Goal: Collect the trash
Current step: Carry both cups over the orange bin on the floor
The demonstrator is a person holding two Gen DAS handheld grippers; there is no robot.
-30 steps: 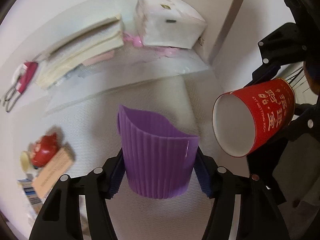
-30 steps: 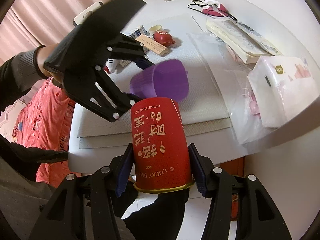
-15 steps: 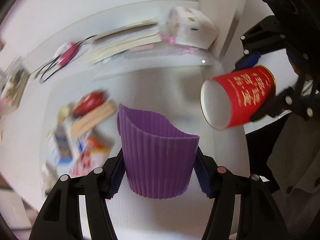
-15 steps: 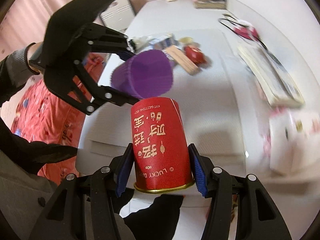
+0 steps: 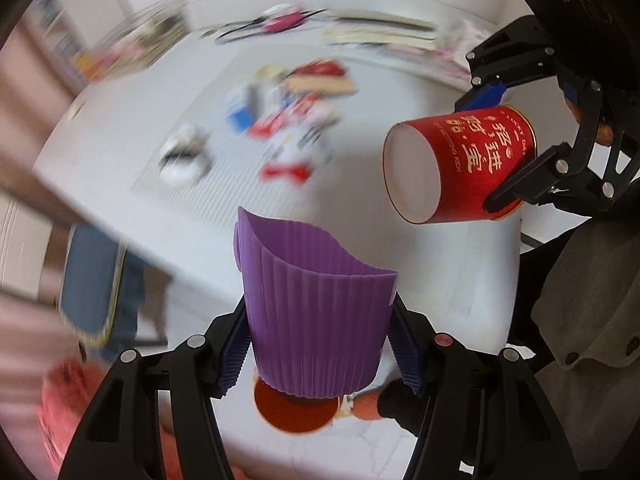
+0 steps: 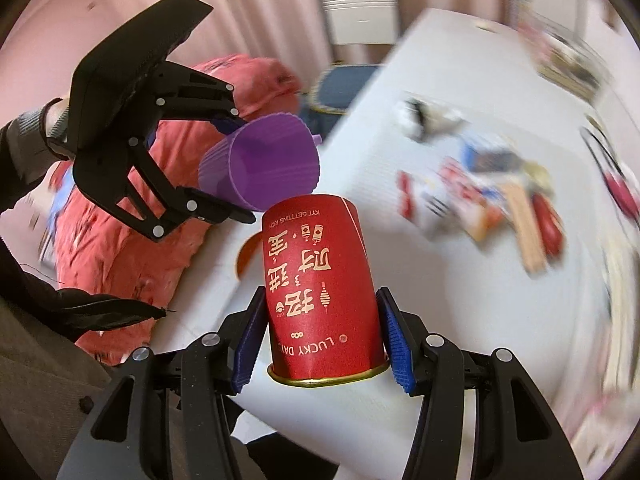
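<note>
My left gripper is shut on a purple ribbed cup, its blue pads pressing both sides. In the right wrist view that cup hangs at upper left, mouth toward the camera, with the left gripper clamped on it. My right gripper is shut on a red paper cup with gold characters, held bottom-end forward. From the left wrist, the red cup lies tilted at right inside the right gripper. Both cups hover near the white table's front edge.
Blurred packets and wrappers lie on a ribbed mat mid-table, with pink scissors beyond. A round orange-red object sits low under the purple cup. A blue seat and pink-red bedding stand beside the table.
Both grippers have swung along the table and rolled, keeping their cups. The tissue pack and books slid out of view; the packets, table edge and bedding came in.
</note>
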